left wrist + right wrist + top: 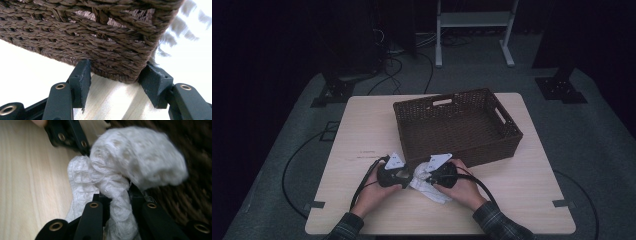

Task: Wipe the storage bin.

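Cloth pinched against basket wall

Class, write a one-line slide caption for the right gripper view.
Right gripper clamps a bunched white cloth beside the brown wicker basket.

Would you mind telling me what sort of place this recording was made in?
Probably a lab or recording studio rather than a home: a lone wooden table on grey carpet, cables trailing across the floor, black equipment stands in a dark surround, and a white frame behind.

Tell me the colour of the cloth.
White cloth, clearest in the right gripper view.
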